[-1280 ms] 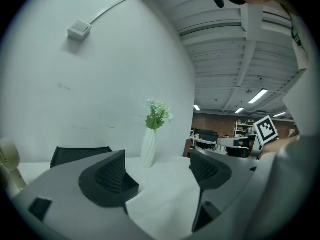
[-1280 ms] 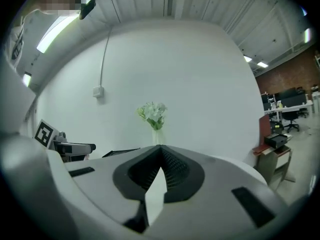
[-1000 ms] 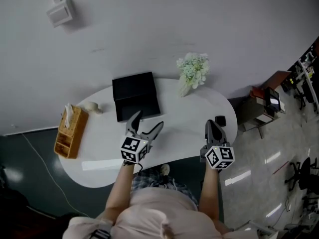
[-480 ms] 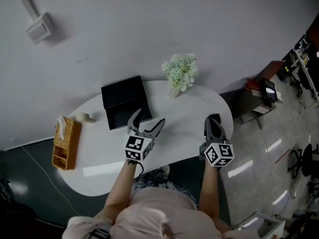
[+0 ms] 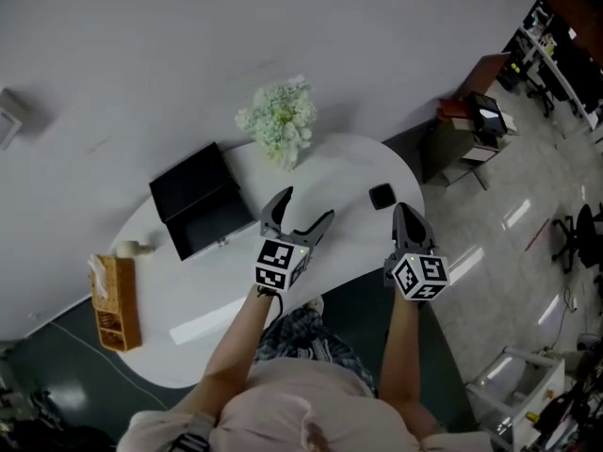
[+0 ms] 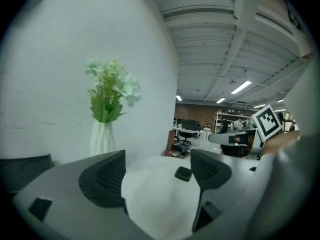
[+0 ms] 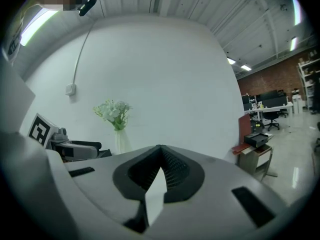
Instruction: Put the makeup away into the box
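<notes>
A small black makeup compact (image 5: 382,196) lies on the white oval table (image 5: 236,281), near its right end. The black box (image 5: 195,201) stands open at the back left of the table. My left gripper (image 5: 306,207) hovers open over the table's middle, with nothing between its fingers. In the left gripper view the compact (image 6: 183,173) lies ahead between the jaws of the left gripper (image 6: 157,171). My right gripper (image 5: 402,213) is shut and empty, just right of the compact. In its own view the right gripper (image 7: 161,150) has its jaws pressed together.
A white vase of pale flowers (image 5: 280,121) stands at the table's back edge by the wall. A wooden tissue holder (image 5: 113,299) and a small pale object (image 5: 132,249) sit at the left end. Office desks and chairs (image 5: 480,125) fill the floor to the right.
The head view has swung, so the table now lies tilted in the picture. The compact now shows clear to the left of the right gripper's tip. Both grippers keep their poses.
</notes>
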`<state>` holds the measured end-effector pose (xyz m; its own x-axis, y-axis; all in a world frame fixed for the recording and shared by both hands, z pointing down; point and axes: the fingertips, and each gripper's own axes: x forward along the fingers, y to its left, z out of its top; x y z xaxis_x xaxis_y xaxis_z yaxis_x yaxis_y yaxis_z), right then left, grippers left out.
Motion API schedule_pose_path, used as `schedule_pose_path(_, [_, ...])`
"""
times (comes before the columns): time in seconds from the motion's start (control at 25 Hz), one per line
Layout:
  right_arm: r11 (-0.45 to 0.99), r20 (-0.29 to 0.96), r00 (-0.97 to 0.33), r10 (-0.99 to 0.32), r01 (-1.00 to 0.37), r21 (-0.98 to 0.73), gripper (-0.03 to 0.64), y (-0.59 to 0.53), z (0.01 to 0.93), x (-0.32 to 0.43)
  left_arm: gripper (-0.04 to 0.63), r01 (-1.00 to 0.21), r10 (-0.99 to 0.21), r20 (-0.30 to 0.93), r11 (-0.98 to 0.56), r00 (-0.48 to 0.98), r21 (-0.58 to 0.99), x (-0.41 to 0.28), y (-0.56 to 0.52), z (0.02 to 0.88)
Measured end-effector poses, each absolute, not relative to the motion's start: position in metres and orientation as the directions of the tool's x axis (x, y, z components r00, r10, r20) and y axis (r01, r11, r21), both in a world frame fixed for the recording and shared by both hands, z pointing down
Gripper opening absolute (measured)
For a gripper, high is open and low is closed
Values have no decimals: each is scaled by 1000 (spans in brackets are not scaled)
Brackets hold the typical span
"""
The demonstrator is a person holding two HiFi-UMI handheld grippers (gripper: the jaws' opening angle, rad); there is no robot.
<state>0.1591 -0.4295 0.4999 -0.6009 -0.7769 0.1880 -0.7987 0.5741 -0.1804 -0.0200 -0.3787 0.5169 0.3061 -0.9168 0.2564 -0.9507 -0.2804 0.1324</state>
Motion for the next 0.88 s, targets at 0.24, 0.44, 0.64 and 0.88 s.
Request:
schedule_pose_path(0.24, [504, 225, -532, -816, -846, -173, 17, -454, 520, 197, 391, -908, -855, 306, -387, 418, 159, 42, -428, 547])
schedule_pose_path(0.44, [503, 271, -526, -806, -850, -156, 17, -473, 547, 209, 391, -864, -777, 380, -476, 501, 166, 89, -466, 586])
schedule_pose_path(0.64, [508, 309, -533, -787, -846, -163, 17, -481, 570, 216, 391, -803, -682, 462, -582, 567, 128, 134, -491, 626])
schedule_pose_path(0.88, [500, 329, -523, -787, -852, -156, 17, -482, 579, 230, 390, -762, -612, 545, -643, 573, 78, 157, -508, 659])
